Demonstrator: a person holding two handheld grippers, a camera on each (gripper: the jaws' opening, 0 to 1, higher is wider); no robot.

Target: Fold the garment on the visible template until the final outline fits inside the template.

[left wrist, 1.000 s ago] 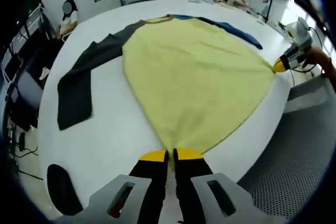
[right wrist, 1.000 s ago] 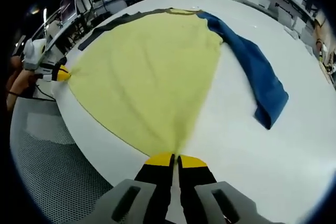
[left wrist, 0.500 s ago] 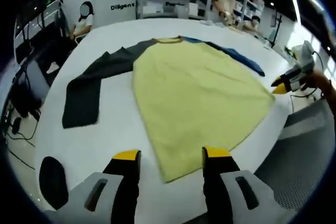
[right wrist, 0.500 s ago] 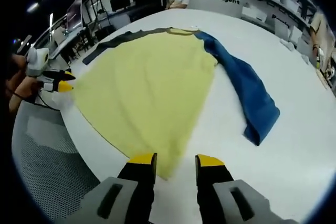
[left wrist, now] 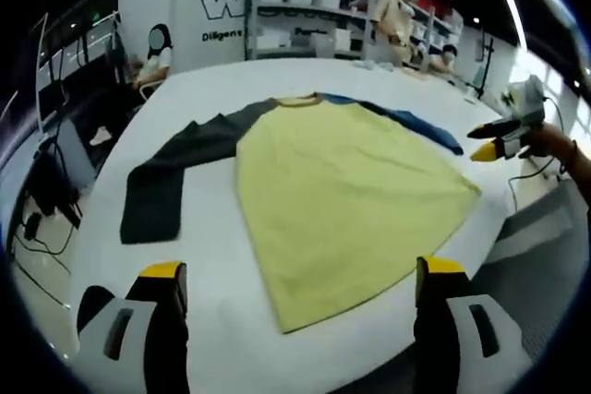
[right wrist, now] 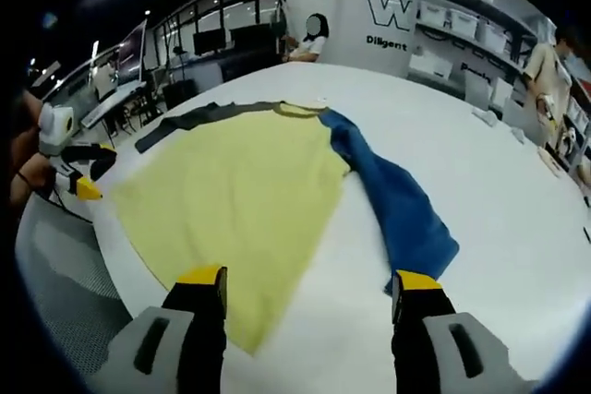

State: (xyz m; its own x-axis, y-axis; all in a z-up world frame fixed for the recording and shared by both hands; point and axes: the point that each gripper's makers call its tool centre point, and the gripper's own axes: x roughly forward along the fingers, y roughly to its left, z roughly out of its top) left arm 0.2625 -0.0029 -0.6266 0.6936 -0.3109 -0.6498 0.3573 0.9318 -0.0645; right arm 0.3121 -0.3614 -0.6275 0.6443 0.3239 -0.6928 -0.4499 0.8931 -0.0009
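The left gripper view looks from just off the near rim of the white worktop [left wrist: 212,256], above the shirt's [left wrist: 342,191] hem, facing across it toward the shelves [left wrist: 305,6] at the back wall. The right gripper view looks from further along the same rim, angled over the shirt [right wrist: 231,191] toward the same wall. Both sit fairly near. They share the shirt and worktop [right wrist: 517,200], and each catches the other tool at its side.
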